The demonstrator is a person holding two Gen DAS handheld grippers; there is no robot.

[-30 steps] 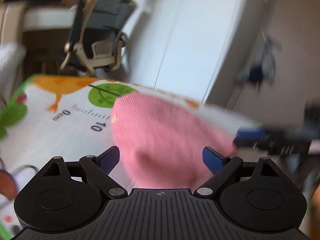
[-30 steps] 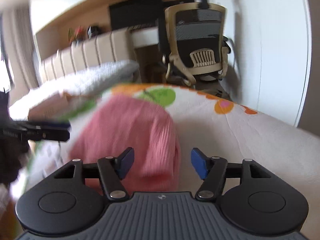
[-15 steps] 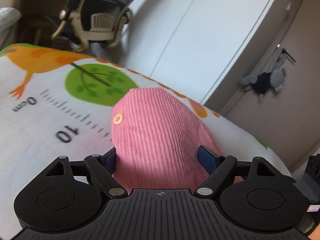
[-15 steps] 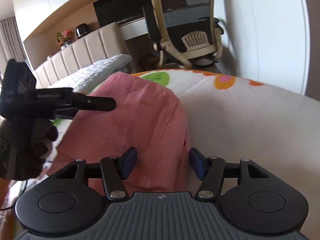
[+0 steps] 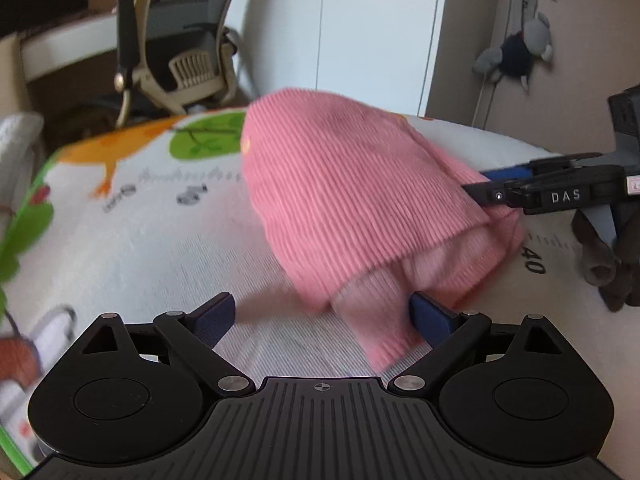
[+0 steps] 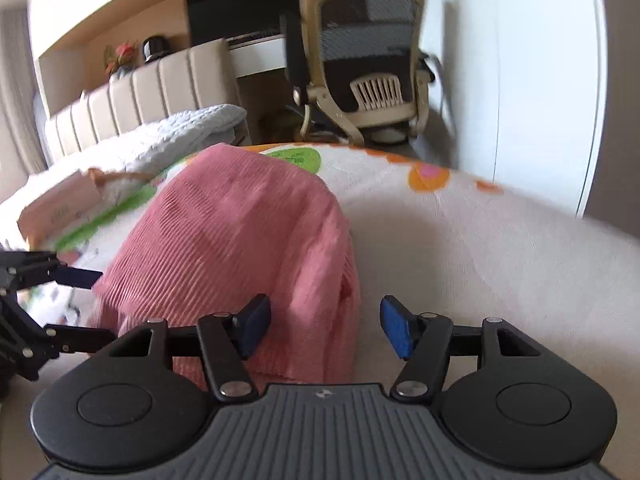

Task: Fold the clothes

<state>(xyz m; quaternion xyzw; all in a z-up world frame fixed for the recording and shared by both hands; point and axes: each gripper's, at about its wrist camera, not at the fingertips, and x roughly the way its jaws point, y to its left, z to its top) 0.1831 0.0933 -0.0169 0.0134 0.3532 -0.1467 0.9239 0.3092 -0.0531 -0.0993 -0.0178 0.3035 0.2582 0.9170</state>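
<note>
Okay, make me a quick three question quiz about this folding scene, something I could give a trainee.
1. True or false: the left gripper is clamped shut on the pink corduroy garment.
2. What lies under the garment? A) a bare wooden table B) a printed mat with ruler marks C) a laundry basket
3. Which piece of furniture stands beyond the mat's far edge?

Key:
1. False; its jaws are spread, as are the right gripper's.
2. B
3. A mesh-backed office chair.
</note>
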